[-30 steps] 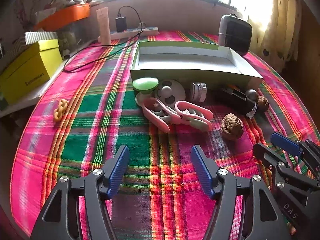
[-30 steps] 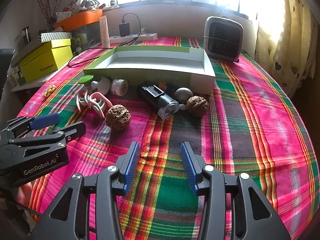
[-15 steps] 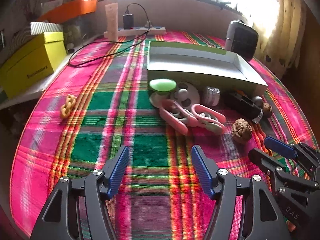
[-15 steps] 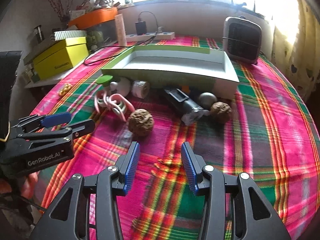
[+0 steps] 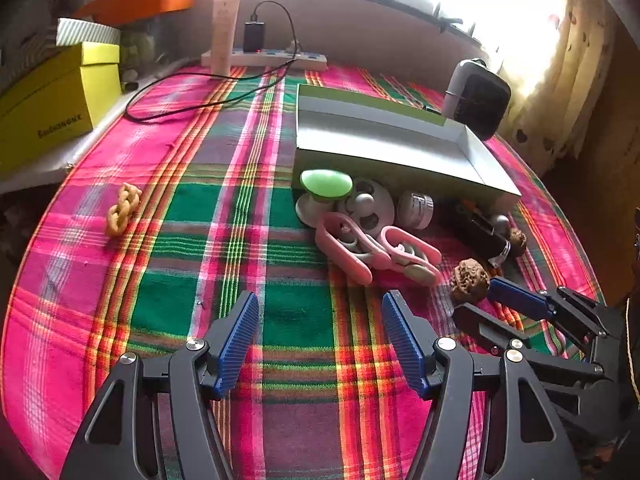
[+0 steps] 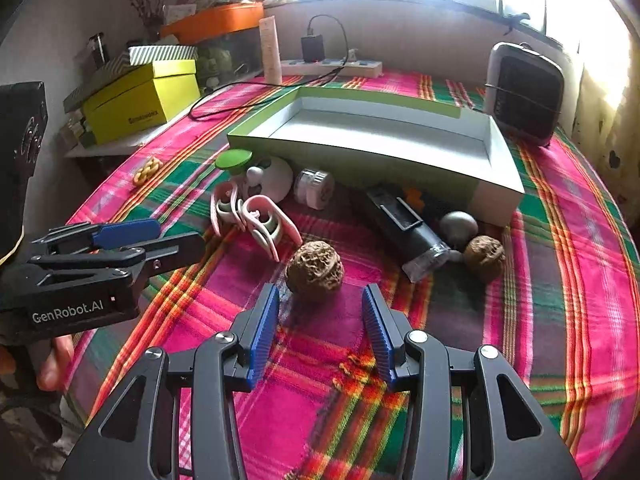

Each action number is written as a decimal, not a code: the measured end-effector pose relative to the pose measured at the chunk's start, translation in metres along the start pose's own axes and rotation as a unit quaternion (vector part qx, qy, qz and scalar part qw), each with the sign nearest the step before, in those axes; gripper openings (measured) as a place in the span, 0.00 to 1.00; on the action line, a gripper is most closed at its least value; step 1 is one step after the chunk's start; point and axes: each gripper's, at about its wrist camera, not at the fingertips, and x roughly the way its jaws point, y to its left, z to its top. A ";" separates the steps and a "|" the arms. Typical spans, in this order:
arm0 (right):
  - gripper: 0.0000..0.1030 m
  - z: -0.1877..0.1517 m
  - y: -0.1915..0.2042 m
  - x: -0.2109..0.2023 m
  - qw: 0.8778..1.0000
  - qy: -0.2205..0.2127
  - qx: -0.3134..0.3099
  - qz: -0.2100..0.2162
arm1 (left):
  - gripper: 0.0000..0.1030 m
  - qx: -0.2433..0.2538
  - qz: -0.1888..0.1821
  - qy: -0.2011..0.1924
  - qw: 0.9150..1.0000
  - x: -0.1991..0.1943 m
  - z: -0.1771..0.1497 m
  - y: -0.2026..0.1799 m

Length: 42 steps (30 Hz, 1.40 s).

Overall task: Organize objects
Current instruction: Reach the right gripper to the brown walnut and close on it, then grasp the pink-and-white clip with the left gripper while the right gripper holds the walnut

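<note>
An empty green-and-white box (image 6: 380,136) (image 5: 384,140) lies on the plaid cloth. In front of it sit a green-capped white piece (image 5: 325,186), a white disc (image 5: 366,204), a small white jar (image 6: 314,187), pink clips (image 6: 256,220) (image 5: 372,250), a black device (image 6: 412,232), a grey stone (image 6: 458,226) and two walnuts (image 6: 315,270) (image 6: 485,257). My right gripper (image 6: 320,300) is open just short of the nearer walnut. My left gripper (image 5: 320,310) is open over bare cloth, short of the clips. A yellow chain piece (image 5: 122,209) lies apart on the left.
A yellow box (image 6: 140,100), a striped box and an orange tub (image 6: 216,20) stand at the back left. A power strip (image 6: 332,66) with a black cable and a small heater (image 6: 524,94) sit at the back. A hand holds the left gripper.
Both grippers have moved forward and leftward across the cloth. The nearer walnut now sits directly ahead of my right gripper's open fingers. Nothing on the table has shifted.
</note>
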 end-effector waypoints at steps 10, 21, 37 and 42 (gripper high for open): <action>0.43 0.010 0.000 0.008 1.000 0.016 -0.015 -0.002 | 0.63 0.005 -0.012 0.009 1.000 0.007 0.010 -0.006; 0.30 0.011 -0.005 0.006 1.000 0.009 -0.012 0.011 | 0.63 0.024 0.013 0.016 0.999 0.011 0.012 -0.008; 0.30 0.010 -0.008 0.005 1.000 0.005 -0.007 0.021 | 0.63 -0.009 0.064 0.020 0.998 0.005 0.015 0.028; 0.30 0.009 -0.010 0.004 1.000 0.004 -0.002 0.023 | 0.63 -0.011 0.025 0.009 1.000 0.000 0.018 0.023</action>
